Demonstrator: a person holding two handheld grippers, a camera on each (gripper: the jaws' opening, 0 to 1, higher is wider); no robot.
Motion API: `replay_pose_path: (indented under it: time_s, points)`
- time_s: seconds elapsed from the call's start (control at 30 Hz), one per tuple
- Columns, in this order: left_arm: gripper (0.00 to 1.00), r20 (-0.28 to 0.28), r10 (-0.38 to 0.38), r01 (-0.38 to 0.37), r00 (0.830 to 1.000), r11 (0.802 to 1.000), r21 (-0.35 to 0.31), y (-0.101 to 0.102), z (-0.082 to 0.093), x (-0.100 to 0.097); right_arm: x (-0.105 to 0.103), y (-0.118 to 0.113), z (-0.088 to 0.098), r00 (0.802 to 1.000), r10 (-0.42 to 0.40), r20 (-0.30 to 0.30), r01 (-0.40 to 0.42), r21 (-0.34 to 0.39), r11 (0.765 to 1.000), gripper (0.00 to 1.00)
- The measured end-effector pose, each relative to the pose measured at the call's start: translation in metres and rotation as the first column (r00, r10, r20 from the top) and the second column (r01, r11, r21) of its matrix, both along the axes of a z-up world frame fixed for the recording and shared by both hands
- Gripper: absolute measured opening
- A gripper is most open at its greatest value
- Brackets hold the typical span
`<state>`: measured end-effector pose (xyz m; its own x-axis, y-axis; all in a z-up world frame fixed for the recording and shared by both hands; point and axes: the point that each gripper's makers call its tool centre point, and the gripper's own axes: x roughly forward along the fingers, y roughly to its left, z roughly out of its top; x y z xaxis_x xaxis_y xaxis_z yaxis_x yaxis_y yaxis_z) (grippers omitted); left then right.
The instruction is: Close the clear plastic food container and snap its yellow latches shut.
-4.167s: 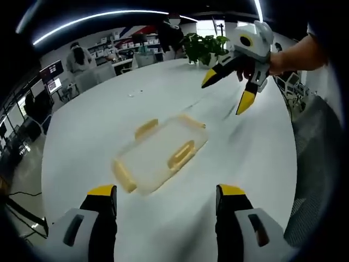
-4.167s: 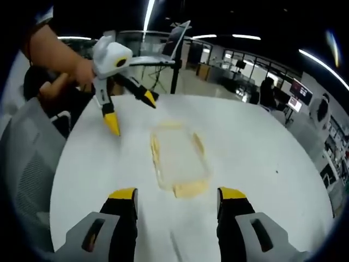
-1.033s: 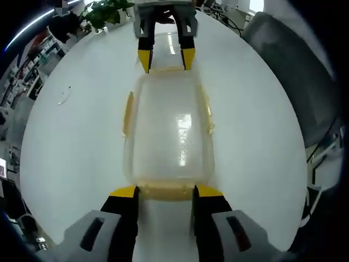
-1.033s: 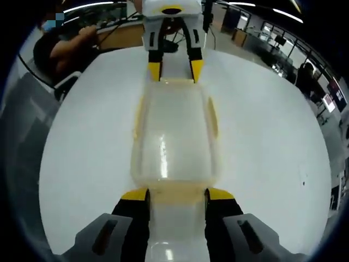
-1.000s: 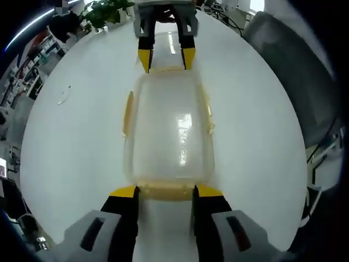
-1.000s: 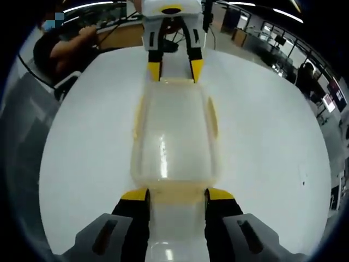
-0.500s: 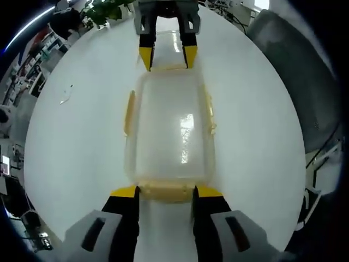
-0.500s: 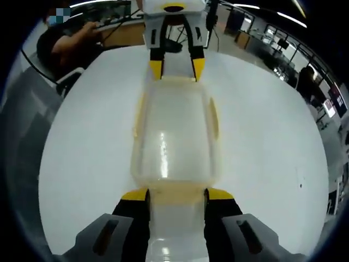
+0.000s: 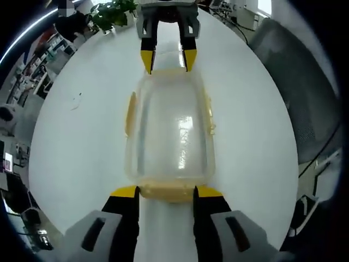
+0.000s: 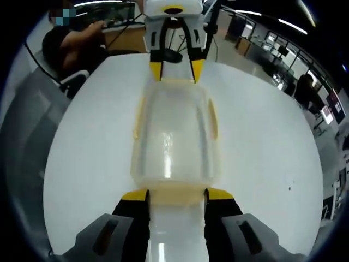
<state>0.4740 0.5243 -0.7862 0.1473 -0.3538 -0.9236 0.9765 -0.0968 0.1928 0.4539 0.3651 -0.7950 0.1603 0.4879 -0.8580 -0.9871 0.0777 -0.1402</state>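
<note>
Container [image 9: 168,134] lidded on white table [image 9: 76,142]; we see left gripper [image 9: 166,192] and right gripper [image 10: 176,194] spread, straddling its end latches

Open-plan office or lab: round white table [image 9: 256,136], grey mesh chair [image 9: 297,82] at right, potted plant [image 9: 112,12] upper left, monitor desks [image 10: 283,71] upper right (long ceiling strip lights too), seated person [image 10: 73,46] upper left.

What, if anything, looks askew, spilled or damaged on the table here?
Nothing stands out. The clear container sits flat on the white table, lid on, with the left gripper and right gripper at its two short ends.
</note>
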Motion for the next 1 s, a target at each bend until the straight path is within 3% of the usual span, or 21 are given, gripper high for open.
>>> replay_pose_path:
  time_s: [0.37,1.0]
  points:
    - [0.37,0.018,0.019,-0.018,1.0,0.999,-0.027,-0.017,0.026,-0.002,0.001,-0.015,0.033,1.0,0.017,0.022,-0.018,0.019,1.0,0.37]
    - [0.37,0.023,0.017,-0.015,1.0,0.997,-0.071,-0.066,0.041,-0.014,-0.01,-0.065,0.045,0.999,0.02,0.029,-0.02,0.023,1.0,0.37]
